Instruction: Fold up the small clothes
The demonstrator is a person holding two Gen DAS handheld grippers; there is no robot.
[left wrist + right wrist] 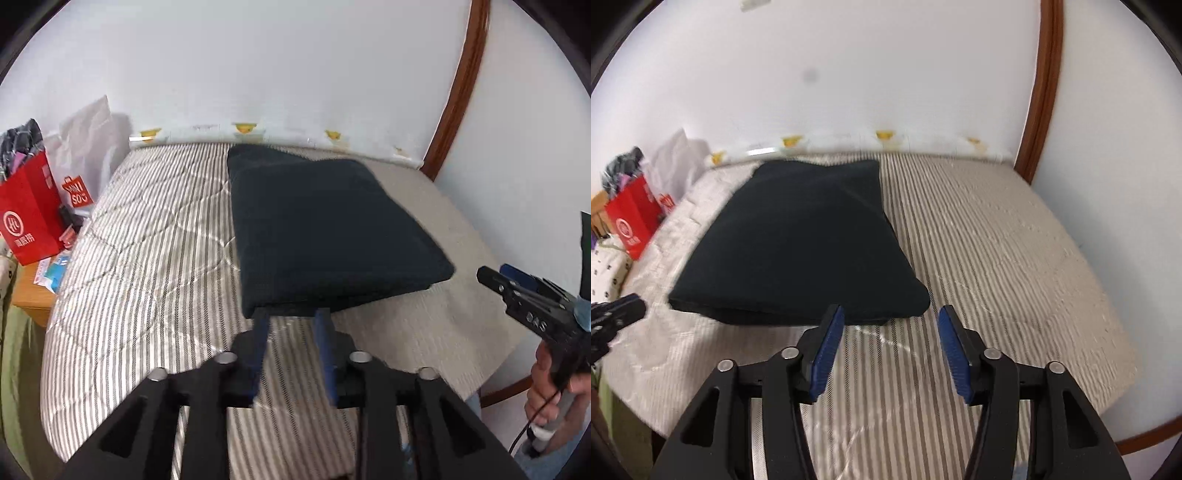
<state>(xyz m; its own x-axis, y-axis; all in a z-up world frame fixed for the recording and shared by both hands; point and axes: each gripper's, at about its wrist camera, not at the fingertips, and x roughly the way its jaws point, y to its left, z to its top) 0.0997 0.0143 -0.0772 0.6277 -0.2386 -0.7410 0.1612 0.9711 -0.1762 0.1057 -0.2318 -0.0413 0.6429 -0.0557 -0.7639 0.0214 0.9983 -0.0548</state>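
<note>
A dark, navy-black garment lies folded into a thick rectangle on the striped bedcover. My left gripper hovers at its near edge. The blue pads stand a little apart and only bedcover shows between them. In the right wrist view the same garment lies left of centre. My right gripper is open wide just in front of the garment's near right corner, and nothing is between its fingers. Each gripper shows in the other's view: the right gripper at the right edge, the left gripper at the left.
A red paper bag and a white bag stand on a wooden bedside stand left of the bed. White wall lies behind, with a brown wooden frame at the right. A hand grips the right tool's handle.
</note>
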